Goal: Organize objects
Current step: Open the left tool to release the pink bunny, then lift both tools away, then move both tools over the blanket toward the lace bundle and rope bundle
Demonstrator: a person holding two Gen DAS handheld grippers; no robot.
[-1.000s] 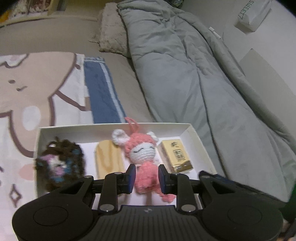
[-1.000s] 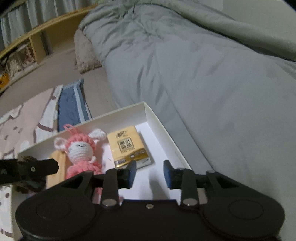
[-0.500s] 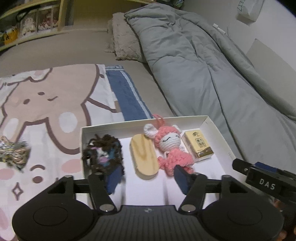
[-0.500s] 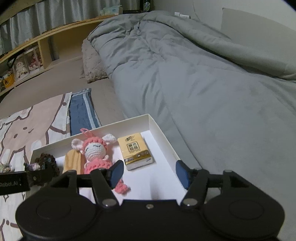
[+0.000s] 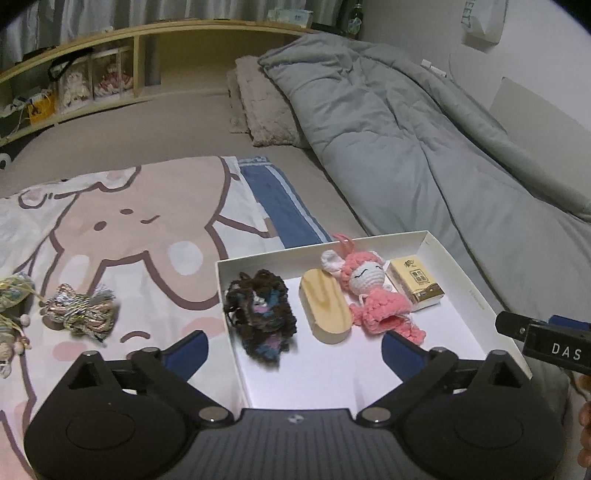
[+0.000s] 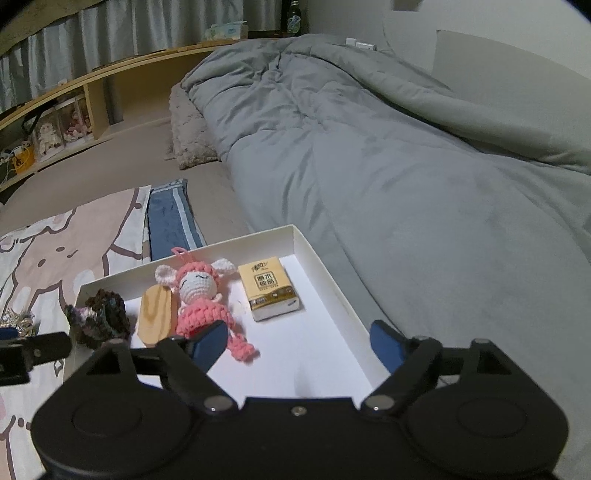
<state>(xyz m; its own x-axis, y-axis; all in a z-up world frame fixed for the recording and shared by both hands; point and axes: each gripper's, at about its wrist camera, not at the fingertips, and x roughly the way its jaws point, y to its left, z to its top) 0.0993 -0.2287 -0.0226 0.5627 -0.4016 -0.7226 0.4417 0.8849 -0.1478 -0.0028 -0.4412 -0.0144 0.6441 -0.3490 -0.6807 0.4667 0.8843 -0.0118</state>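
A home bedroom. A rumpled grey quilted duvet (image 6: 369,147) lies along a wide bed covered by a taupe sheet (image 5: 155,129), with a fuzzy beige pillow (image 5: 266,107) at its head. A cartoon-bear printed blanket (image 5: 129,221) is spread beside the duvet. Behind the bed runs a low wooden shelf (image 5: 136,55) holding boxed dolls (image 5: 110,77), with pale pleated curtains (image 6: 129,33) above and a tissue box (image 6: 225,31) on its ledge.

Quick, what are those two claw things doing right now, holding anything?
Left gripper: open, holding nothing, above the white box.
Right gripper: open, holding nothing, above the same box.
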